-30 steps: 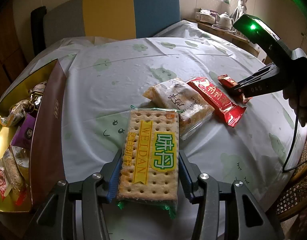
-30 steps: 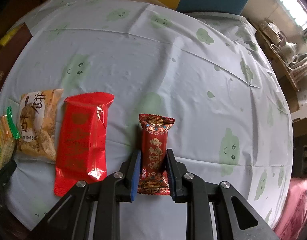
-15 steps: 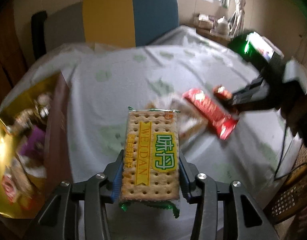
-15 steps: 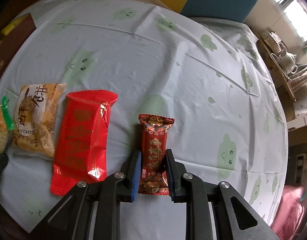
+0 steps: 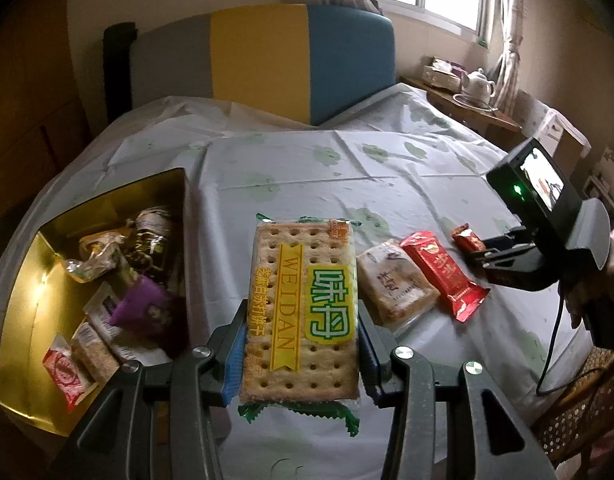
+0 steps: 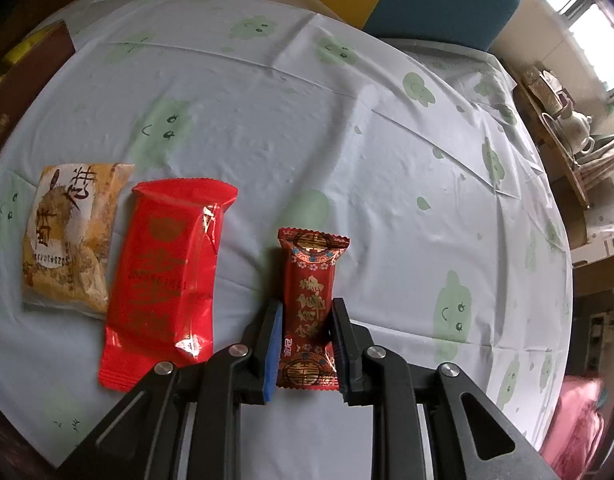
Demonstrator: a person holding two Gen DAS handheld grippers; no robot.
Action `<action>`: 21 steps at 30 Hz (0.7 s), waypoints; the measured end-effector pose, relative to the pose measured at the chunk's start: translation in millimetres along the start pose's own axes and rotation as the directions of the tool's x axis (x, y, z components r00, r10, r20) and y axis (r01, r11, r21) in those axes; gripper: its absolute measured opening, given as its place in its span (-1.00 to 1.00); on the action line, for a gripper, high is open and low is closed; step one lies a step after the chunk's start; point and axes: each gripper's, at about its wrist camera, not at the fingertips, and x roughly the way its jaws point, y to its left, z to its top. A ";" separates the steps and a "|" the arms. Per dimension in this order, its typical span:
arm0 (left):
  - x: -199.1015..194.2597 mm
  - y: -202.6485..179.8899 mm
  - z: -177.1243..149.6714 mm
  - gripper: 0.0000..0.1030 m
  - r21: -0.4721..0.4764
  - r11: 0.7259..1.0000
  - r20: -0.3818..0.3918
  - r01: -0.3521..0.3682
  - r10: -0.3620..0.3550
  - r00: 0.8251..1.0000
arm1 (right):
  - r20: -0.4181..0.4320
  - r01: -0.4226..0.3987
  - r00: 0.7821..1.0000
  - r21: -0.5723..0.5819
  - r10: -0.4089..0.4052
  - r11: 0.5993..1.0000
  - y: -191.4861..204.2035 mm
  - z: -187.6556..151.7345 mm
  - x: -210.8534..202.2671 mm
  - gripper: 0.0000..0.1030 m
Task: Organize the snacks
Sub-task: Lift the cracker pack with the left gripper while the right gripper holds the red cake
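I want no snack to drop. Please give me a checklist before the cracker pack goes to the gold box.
1. Left gripper clamps cracker pack on both sides: ok.
2. Pack clear of the tablecloth: ok.
3. Free space in gold box: ok.
4. Right gripper shut on dark red candy: ok.
5. Candy lifted off the cloth: cannot tell.

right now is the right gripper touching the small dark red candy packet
Touching. In the right wrist view the right gripper has both pads pressed against the sides of the small dark red candy packet, with no gap on either side.
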 end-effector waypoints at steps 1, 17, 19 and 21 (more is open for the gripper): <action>-1.4 2.0 -0.4 -0.08 -0.002 1.000 0.002 -0.003 0.003 1.000 | 0.001 0.001 1.000 -0.001 -0.001 1.000 0.1 -0.2 -0.2 -0.55; -10.2 36.2 0.5 -0.08 -0.083 0.995 0.013 -0.052 0.053 0.998 | 0.006 0.007 1.000 -0.016 -0.007 1.000 2.2 -2.1 -1.2 -0.54; -11.4 42.1 1.0 -0.08 -0.095 0.994 0.015 -0.061 0.063 0.998 | 0.006 0.008 1.000 -0.016 -0.008 1.000 2.0 -2.1 -1.2 -0.54; -13.0 51.1 2.0 -0.08 -0.122 0.990 0.016 -0.068 0.071 0.997 | 0.006 0.007 1.000 -0.015 -0.007 1.000 2.1 -2.1 -1.2 -0.54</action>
